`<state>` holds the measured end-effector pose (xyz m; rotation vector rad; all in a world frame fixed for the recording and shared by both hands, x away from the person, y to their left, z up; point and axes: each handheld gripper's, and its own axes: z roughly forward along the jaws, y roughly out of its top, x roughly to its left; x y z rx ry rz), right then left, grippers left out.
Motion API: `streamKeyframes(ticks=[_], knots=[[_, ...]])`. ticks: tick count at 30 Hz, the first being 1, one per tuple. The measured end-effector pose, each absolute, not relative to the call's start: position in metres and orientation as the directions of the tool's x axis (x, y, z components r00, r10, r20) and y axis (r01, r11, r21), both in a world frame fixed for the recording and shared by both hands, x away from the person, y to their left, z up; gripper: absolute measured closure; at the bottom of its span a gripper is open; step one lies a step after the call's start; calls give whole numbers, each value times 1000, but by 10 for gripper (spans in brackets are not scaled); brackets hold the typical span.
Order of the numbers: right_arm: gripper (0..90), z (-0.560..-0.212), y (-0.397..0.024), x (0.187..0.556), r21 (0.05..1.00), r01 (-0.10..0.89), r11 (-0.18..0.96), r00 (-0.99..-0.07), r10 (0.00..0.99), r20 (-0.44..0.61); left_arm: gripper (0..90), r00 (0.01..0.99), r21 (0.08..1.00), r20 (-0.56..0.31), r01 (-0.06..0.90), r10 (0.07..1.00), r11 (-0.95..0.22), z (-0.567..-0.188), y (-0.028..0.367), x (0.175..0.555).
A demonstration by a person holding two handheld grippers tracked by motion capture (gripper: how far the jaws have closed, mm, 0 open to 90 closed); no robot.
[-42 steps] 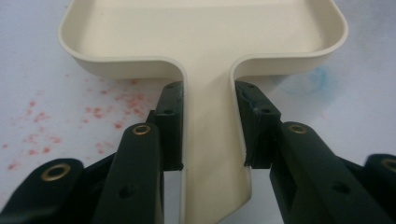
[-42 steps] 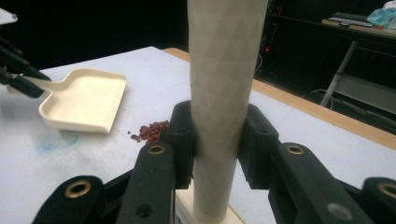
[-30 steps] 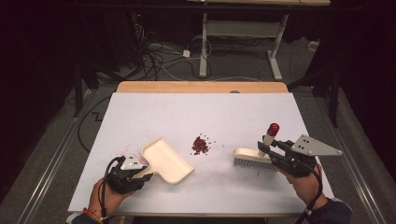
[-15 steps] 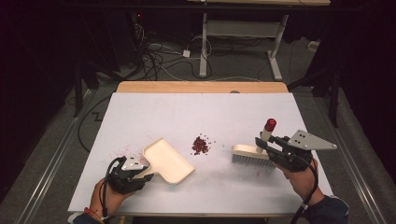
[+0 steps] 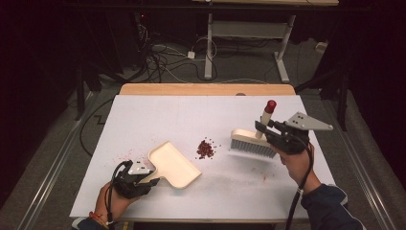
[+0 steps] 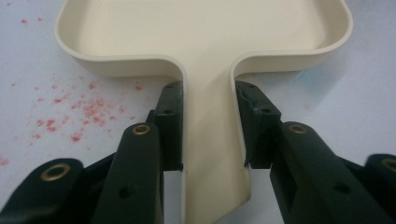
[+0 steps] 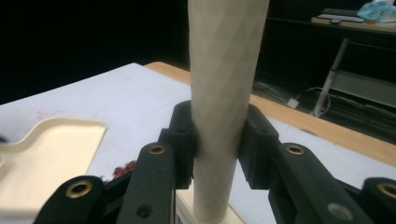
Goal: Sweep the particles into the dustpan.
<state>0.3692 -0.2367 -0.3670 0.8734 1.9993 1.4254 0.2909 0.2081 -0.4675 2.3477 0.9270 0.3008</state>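
Right now the right gripper [image 5: 262,128] is clamped on the brush [image 5: 253,143] by its handle, jaws pressed to both sides of the shaft in the right gripper view. Brush head hangs below and ahead of that gripper, bristles looking just off the bench [image 5: 158,103], though I can't tell for sure. The left gripper [image 5: 149,173] is clamped on the dustpan [image 5: 173,164] handle, pan body straight ahead of its jaws, lying on the bench.

Red crumb pile [image 5: 206,149] sits btwn the two: ahead of the brush on its sweep side, just beyond the pan's far edge.

Risks, as I judge them:
- Pan mouth seems angled off the pile, so a straight sweep could push crumbs past the lip, not into it.
- Fast stroke w/ stiff bristles may flick crumbs wide; red specks [image 6: 86,109] already lie beside the left gripper.
- Round handle may twist in the jaws under side load.
- Pan lip lifting lets crumbs slide under.
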Motion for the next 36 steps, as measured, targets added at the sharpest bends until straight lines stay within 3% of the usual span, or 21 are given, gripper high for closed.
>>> streamKeyframes(ticks=[16, 22, 36], knots=[[702, -384, -165, 447, 941, 244, 236, -569, 820, -58, 638, 733, 599, -10, 548, 680, -583, -470, 202, 294], [702, -399, -135, 439, 936, 220, 273, -586, 805, -97, 638, 728, 598, -10, 554, 686, -579, -474, 198, 292], [684, -410, -112, 393, 943, 173, 283, -662, 743, -102, 637, 714, 594, -11, 567, 700, -570, -475, 183, 297]])
